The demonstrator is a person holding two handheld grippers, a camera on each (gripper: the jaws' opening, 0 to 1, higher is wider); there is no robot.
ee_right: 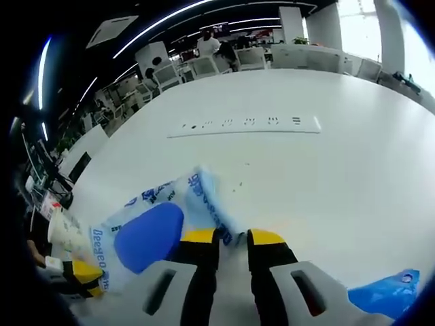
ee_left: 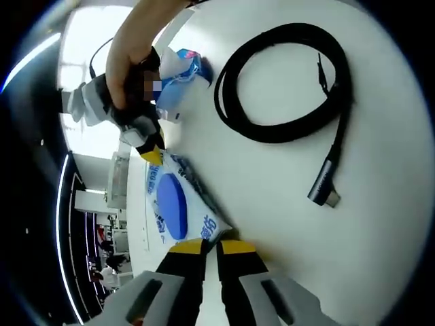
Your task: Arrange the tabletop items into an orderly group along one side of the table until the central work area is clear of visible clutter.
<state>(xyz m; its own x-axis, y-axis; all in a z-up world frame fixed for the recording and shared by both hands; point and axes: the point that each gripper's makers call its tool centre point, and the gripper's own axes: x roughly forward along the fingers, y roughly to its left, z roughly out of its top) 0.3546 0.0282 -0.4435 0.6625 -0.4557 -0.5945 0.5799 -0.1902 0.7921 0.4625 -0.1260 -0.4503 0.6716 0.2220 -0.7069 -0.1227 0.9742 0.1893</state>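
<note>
A white wet-wipes pack (ee_left: 173, 204) with a blue oval lid lies on the white table (ee_left: 285, 224). My left gripper (ee_left: 212, 248) is shut on the pack's near corner. A hand holds my right gripper (ee_left: 153, 151) at the pack's far end. In the right gripper view the same pack (ee_right: 146, 234) runs to the left, and its sealed edge sits between the jaws of my right gripper (ee_right: 233, 238), which is shut on it. The left gripper's yellow tip (ee_right: 85, 272) shows at the pack's other end.
A coiled black cable (ee_left: 285, 88) with a USB plug (ee_left: 325, 190) lies to the right of the pack. A blue-and-white plastic bag (ee_left: 180, 75) sits by the hand; the bag (ee_right: 387, 295) also shows low right. A socket strip (ee_right: 248, 124) is set in the table (ee_right: 326, 183). Chairs and people stand beyond.
</note>
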